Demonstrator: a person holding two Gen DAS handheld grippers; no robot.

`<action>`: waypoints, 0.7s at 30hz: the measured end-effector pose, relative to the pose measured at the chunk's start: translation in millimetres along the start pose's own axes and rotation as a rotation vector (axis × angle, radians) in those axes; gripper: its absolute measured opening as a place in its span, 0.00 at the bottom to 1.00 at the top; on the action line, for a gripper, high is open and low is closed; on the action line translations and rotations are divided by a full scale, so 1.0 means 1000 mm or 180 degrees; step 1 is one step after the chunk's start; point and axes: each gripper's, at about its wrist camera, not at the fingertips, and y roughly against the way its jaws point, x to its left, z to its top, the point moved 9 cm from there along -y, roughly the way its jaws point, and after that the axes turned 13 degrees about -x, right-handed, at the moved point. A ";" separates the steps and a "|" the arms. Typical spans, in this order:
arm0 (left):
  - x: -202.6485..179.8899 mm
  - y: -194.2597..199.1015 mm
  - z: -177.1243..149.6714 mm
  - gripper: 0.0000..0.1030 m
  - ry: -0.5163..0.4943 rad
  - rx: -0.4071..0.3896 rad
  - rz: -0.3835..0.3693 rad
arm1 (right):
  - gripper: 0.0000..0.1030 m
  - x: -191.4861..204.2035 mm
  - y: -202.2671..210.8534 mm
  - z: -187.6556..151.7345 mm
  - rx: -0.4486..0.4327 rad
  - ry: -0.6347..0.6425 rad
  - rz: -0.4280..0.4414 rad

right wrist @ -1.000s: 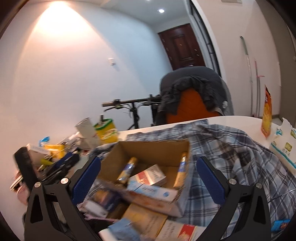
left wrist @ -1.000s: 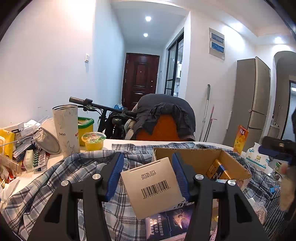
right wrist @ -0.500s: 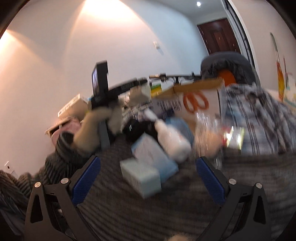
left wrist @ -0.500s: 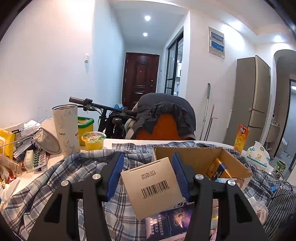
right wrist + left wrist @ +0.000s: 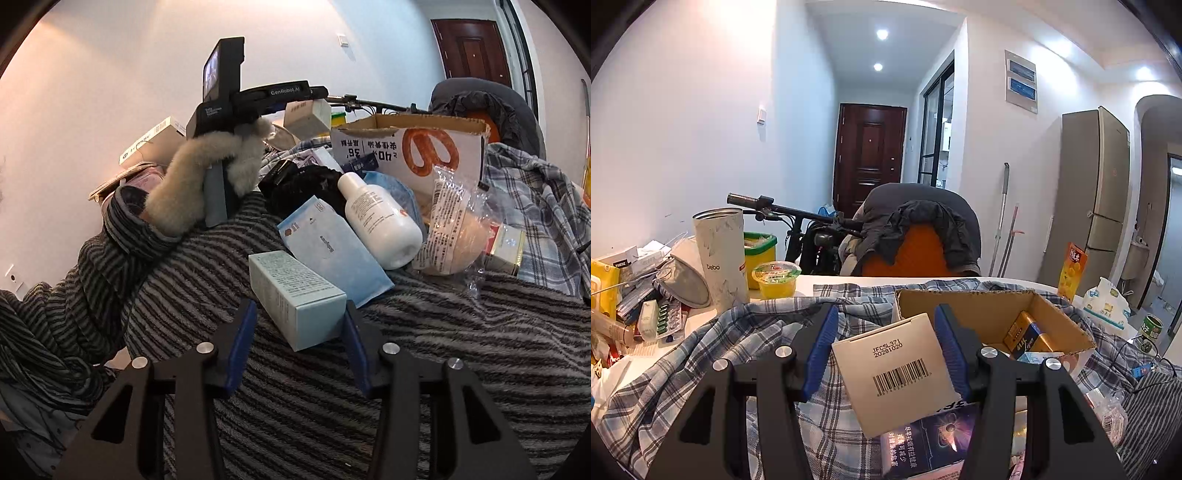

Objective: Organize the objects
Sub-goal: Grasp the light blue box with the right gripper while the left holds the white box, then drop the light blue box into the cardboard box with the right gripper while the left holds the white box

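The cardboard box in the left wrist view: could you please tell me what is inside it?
Inside the cardboard box, a gold packet leans against the wall, above a pale blue item. The near wall hides the rest.

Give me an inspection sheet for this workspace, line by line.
Surface: white table, mostly covered by a plaid shirt and a striped blanket.
Job's things: open cardboard box; beige barcode box; pale blue carton; white bottle.
Clutter: tumbler, jelly cup, blister packs.
Grippers: left hand-held gripper holds the beige barcode box; right hand-held gripper closing around the pale blue carton.
Cables: thin dark cable, table's right.
Surroundings: draped chair, bicycle handlebar, fridge.
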 end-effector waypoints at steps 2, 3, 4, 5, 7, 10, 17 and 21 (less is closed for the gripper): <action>-0.001 -0.001 -0.001 0.55 -0.0012 0.0015 0.0002 | 0.35 -0.001 0.000 -0.001 0.0016 -0.0009 -0.0003; -0.001 -0.001 -0.001 0.55 -0.0015 0.0020 0.0001 | 0.34 0.000 0.001 0.000 0.0003 0.0007 0.0010; -0.001 -0.001 -0.001 0.55 -0.0017 0.0020 -0.0001 | 0.33 0.002 0.001 -0.001 -0.0024 0.0018 0.0020; -0.002 0.000 -0.001 0.55 -0.0017 0.0013 -0.0003 | 0.32 0.003 0.003 0.001 -0.0068 0.0013 0.0047; -0.002 0.000 0.000 0.55 -0.0014 0.0009 -0.0002 | 0.31 0.005 0.008 0.003 -0.0156 -0.0018 0.0127; -0.001 0.000 0.000 0.55 -0.0003 0.0016 -0.0002 | 0.30 0.006 0.016 0.008 -0.0307 -0.0052 0.0203; 0.000 0.000 0.000 0.55 0.0013 0.0018 0.0002 | 0.29 0.002 0.036 0.025 -0.0683 -0.0373 0.0412; 0.000 0.000 -0.001 0.55 0.0018 0.0026 0.0007 | 0.28 -0.006 0.045 0.038 -0.0866 -0.0586 0.0464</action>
